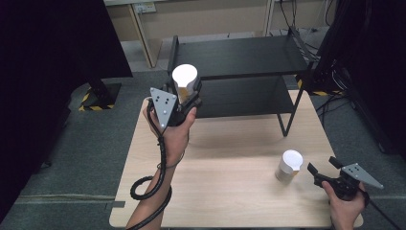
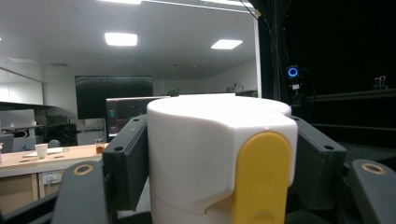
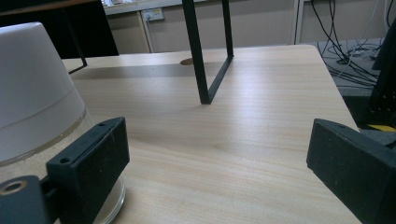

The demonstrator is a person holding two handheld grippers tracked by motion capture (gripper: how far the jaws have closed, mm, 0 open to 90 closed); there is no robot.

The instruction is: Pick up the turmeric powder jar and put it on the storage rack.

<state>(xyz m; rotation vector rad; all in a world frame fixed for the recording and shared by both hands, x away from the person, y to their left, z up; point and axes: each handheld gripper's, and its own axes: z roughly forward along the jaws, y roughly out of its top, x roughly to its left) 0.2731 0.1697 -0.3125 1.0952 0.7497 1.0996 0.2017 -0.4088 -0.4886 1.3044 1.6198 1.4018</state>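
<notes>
My left gripper [image 1: 187, 92] is raised over the table's far left, shut on a white cup with a yellow tab [image 1: 184, 79]. In the left gripper view that cup [image 2: 219, 163] sits squeezed between both black pads [image 2: 128, 161]. A second white cup [image 1: 289, 165] stands upright on the wooden table [image 1: 225, 191] at the right. My right gripper [image 1: 321, 170] rests just right of it, jaws wide apart. The right gripper view has this cup [image 3: 35, 98] at the left, beside the left pad [image 3: 91, 156], with bare table between the jaws.
A black two-level metal shelf [image 1: 239, 57] stands at the table's far side, its leg [image 1: 287, 122] on the tabletop. Dark curtains hang at both sides. Cables lie on the floor at the far right [image 1: 330, 103].
</notes>
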